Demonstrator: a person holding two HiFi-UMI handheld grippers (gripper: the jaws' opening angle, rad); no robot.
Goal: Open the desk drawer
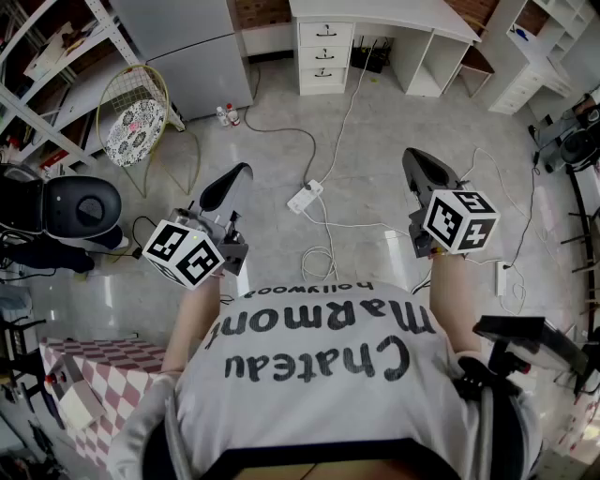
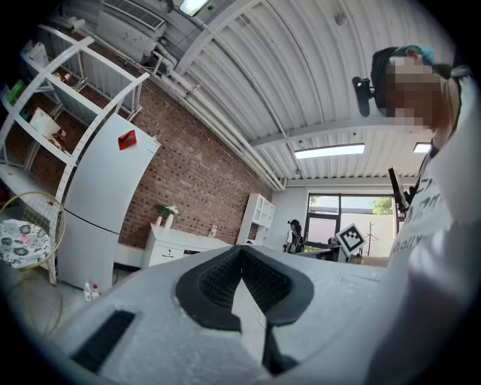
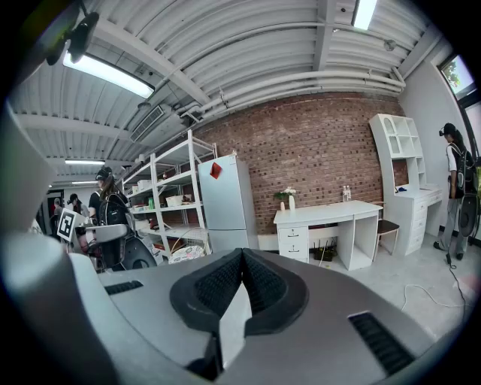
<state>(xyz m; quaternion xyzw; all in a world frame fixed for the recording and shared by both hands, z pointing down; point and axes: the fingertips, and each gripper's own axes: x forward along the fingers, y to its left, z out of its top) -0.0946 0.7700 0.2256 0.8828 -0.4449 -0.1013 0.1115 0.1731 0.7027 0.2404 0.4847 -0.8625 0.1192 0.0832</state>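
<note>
Well, I judge the job unstarted, because the desk stands against the far wall, well apart from me, with its stack of three drawers all shut at the end nearer the fridge. My left gripper and right gripper both hang in front of me with jaws pressed together and nothing between them. To do this step well I'd first close the distance, stepping around the cables and the power strip that lie on the floor between me and the desk. I'd use the right gripper, since its view already looks at the drawer fronts, and spread its jaws before arriving, not at the handle. The handles look small and dark, so I'd come in level and square to the front, pinch one handle firmly, then pull straight back without twisting so the drawer doesn't bind
</note>
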